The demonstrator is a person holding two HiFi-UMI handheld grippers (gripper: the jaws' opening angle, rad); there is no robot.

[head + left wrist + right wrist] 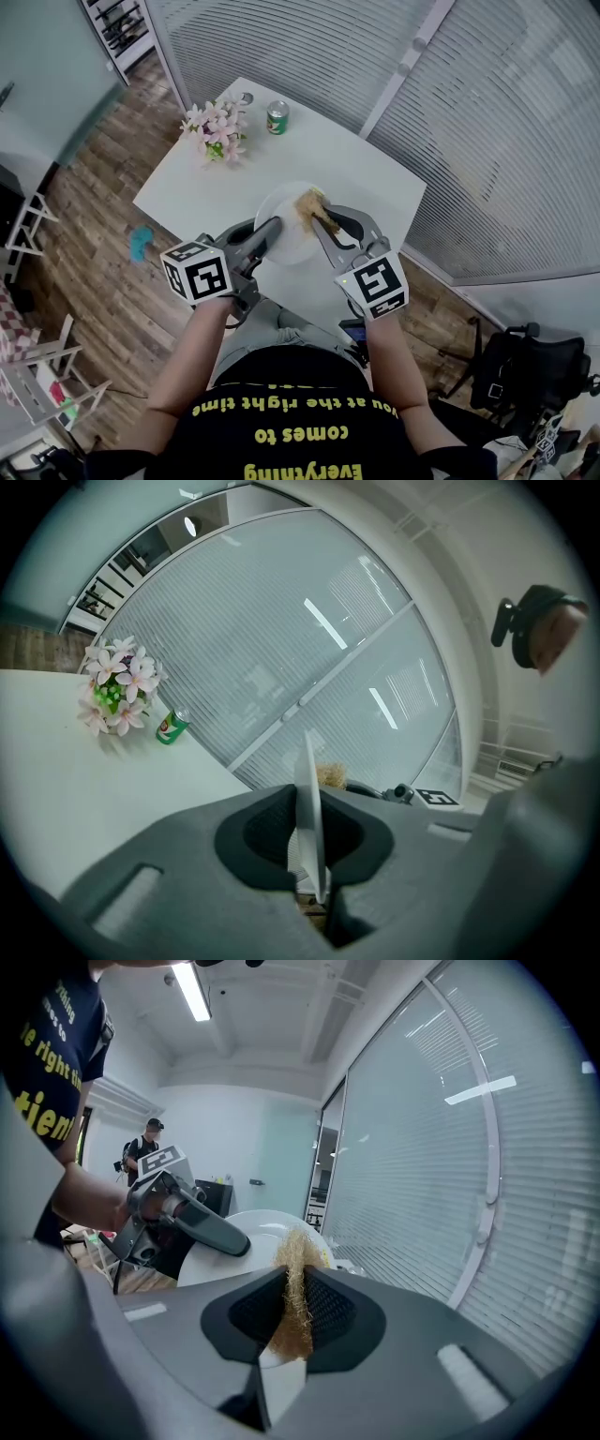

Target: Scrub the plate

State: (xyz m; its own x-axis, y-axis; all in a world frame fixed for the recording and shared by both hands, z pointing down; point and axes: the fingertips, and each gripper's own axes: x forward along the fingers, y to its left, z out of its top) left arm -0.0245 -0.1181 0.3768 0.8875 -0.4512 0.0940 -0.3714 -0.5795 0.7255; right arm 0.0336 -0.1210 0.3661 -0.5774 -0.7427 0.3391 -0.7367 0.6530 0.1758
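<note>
The right gripper [295, 1297] is closed on a tan fibrous scrubber [296, 1260], which appears to be set against the face of the white plate [279, 234] near its far rim. The left gripper [317, 855] is clamped on the plate's near rim and holds it over the near part of the table [197, 192].

Scrubbing appears to be under way. No soil is visible, so the area left to scrub cannot be judged.

The flowers [216, 131] and can [277, 117] stand well apart at the far corner, leaving free room for strokes. The table's near edge lies just beside the plate.
</note>
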